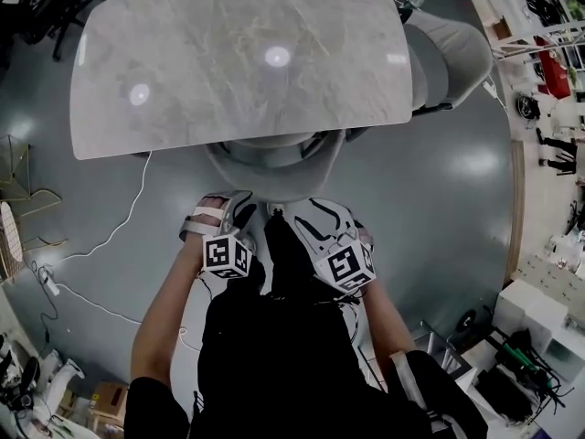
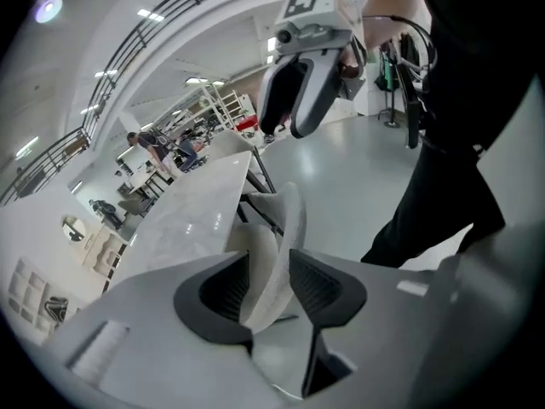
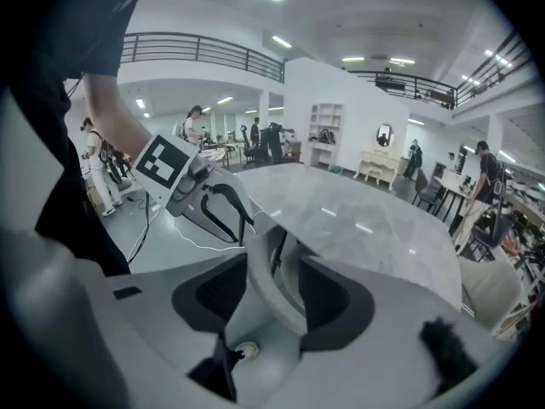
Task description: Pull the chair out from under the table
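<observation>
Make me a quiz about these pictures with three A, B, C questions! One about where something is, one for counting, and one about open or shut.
1. Where is the near chair?
A. tucked under the table
B. on top of the table
C. tipped over on the floor

2. How many chairs are at the table?
A. one
B. two
C. five

3. How is the right hand-held gripper?
A. shut and empty
B. open, with the chair's back between its jaws
C. holding a cup

Answers:
1 A: only its curved back sticks out past the table edge.
2 B: the near chair, plus a second chair at the picture's right.
3 B: its jaws stand apart either side of the back.
</observation>
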`<state>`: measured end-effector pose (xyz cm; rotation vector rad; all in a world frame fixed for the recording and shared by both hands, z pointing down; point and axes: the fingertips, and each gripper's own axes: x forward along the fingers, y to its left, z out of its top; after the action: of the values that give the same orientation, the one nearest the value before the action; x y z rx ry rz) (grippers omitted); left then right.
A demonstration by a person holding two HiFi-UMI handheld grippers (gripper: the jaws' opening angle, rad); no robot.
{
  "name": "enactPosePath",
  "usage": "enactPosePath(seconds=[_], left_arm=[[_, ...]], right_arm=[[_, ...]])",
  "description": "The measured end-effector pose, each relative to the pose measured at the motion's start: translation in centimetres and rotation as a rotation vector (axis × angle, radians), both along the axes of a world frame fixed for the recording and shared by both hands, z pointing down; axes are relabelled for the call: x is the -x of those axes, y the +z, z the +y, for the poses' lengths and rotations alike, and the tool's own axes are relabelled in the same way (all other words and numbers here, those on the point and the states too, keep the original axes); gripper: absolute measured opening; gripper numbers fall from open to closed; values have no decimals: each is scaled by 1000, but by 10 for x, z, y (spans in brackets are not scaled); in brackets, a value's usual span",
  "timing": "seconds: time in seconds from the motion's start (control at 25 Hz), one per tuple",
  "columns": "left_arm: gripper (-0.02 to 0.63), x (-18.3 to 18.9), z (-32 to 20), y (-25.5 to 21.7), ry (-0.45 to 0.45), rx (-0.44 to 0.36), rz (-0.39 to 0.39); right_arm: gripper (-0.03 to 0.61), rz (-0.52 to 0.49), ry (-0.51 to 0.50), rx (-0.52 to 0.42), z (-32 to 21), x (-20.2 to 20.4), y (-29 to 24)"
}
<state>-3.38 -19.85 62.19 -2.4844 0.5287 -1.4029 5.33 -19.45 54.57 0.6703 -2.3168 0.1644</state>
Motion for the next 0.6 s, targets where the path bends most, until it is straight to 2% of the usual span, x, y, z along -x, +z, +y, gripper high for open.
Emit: enactPosePath(seconds=[0.24, 0.36, 0.6], left_arm=[[170, 3, 0, 39, 70, 23, -80], [178, -1, 0, 51, 98, 40, -119], [183, 3, -7, 77, 94, 67, -179]], right_arm=[[196, 13, -31, 14, -1, 9, 16], [197, 72, -66, -1, -1, 2, 27], [201, 226, -187, -34, 2, -3, 68]])
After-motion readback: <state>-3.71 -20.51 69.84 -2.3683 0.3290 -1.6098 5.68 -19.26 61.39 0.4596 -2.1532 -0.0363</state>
